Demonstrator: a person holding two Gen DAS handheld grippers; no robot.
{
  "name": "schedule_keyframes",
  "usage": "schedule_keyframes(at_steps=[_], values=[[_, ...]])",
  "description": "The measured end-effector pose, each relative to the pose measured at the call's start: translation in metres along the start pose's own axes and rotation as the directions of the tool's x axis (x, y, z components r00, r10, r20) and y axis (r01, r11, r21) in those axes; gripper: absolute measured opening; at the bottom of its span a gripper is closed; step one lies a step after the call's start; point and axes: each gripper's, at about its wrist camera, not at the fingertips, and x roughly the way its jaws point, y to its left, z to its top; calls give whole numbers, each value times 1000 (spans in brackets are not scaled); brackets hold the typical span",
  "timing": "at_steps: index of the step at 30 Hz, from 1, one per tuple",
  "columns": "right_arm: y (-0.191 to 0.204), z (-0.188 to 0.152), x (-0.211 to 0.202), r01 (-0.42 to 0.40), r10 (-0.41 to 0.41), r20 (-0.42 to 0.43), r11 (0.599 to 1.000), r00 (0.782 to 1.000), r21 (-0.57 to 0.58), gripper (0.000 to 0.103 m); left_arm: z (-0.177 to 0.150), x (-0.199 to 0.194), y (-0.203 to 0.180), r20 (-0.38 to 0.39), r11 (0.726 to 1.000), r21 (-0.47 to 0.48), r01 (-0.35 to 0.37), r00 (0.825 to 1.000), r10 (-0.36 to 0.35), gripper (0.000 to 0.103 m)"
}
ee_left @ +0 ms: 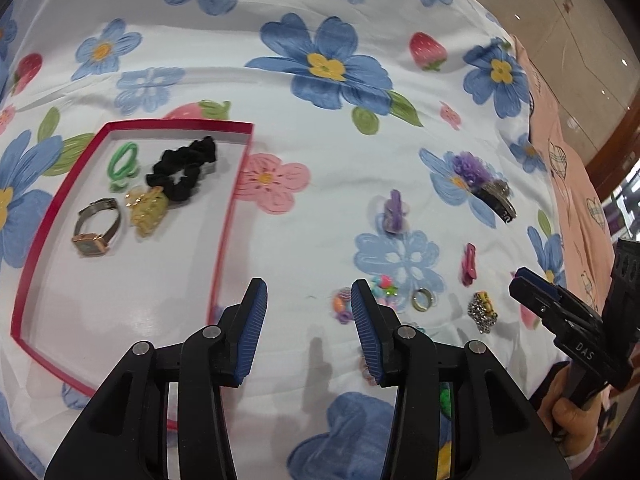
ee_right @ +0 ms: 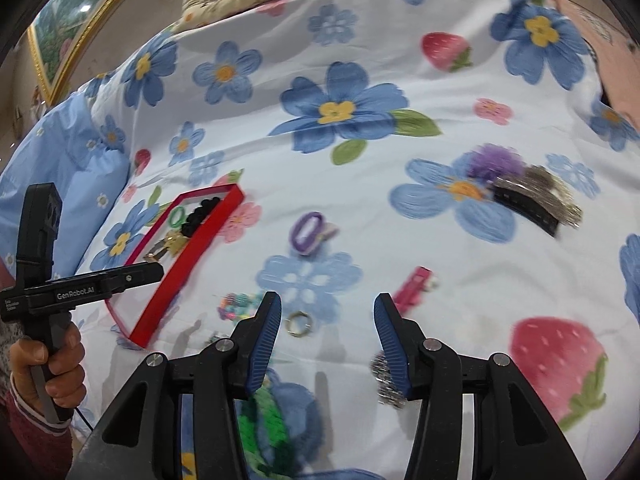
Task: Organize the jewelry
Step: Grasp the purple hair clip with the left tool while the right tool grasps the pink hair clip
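A red tray (ee_left: 236, 184) (ee_right: 188, 256) on the flowered bedspread holds a watch (ee_left: 96, 228), a yellow clip (ee_left: 148, 210), a green clip (ee_left: 122, 166) and a black scrunchie (ee_left: 184, 172). Loose to its right lie a bead bracelet (ee_left: 384, 286), a ring (ee_left: 423, 299) (ee_right: 298, 324), a pink clip (ee_left: 469, 264) (ee_right: 414, 288), a purple clip (ee_left: 394, 210) (ee_right: 308, 232) and a rhinestone piece (ee_left: 483, 312) (ee_right: 384, 380). My left gripper (ee_left: 310, 300) (ee_right: 158, 270) hovers open and empty beside the tray's right wall. My right gripper (ee_right: 328, 312) (ee_left: 518, 278) stands open and empty, the ring just off its left finger.
A purple fluffy clip with a black barrette (ee_left: 486, 188) (ee_right: 520, 196) lies farther back. A green knitted piece (ee_right: 264, 420) sits under my right gripper. A pink blanket (ee_left: 568, 168) edges the right side and a blue pillow (ee_right: 68, 172) the left. A hand (ee_right: 44, 364) holds the left gripper's handle.
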Motion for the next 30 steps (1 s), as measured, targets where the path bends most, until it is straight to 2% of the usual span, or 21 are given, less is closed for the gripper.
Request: schedule_keyframes(at_steps=[6,13,23,30], values=[[-19,-7,2,25,-24,-16,999,1000,41,51,5,12,-16,-9,999,34,4,1000,-4,42],[-28,-8,21,36,-33,-54,998,998,56,51,16,32,-31,-35,997,55,51,998,-49,42],[-41,-5,47,64,-55,-93,994,994,89,51,36,71,-48,-86,993,57,105,991,-100,45],[-51,-6,60,71,-58,-113,991,992,111,51,51,102,-62,-111,990,80,114,988,-105,45]])
